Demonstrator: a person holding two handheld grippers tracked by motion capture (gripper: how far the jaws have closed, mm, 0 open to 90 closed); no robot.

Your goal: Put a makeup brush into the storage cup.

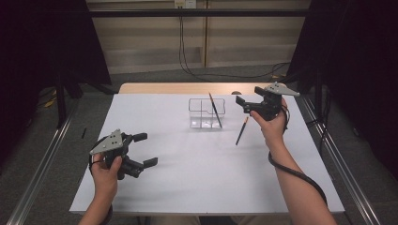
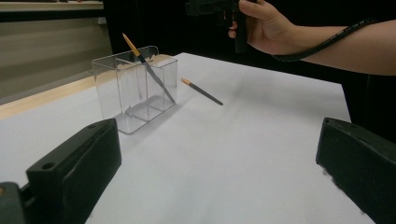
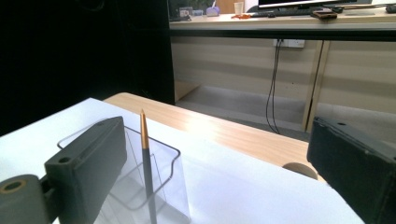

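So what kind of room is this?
Probably a lab or office workroom set up for recording. A white table sits between black curtains inside a metal frame, and a desk with a monitor and cables stands behind.

A white worktop [image 1: 187, 178] lies over a pale wooden edge [image 1: 187, 88]. Grey floor [image 1: 155, 75] runs beyond it to a beige panelled wall [image 1: 150, 42], where black cables [image 1: 183, 51] hang from a socket [image 1: 184, 3]. Black curtains [image 1: 42, 42] close in both sides. Metal rails [image 1: 42, 164] flank the worktop. A far desk [image 3: 280, 21] carries clutter.
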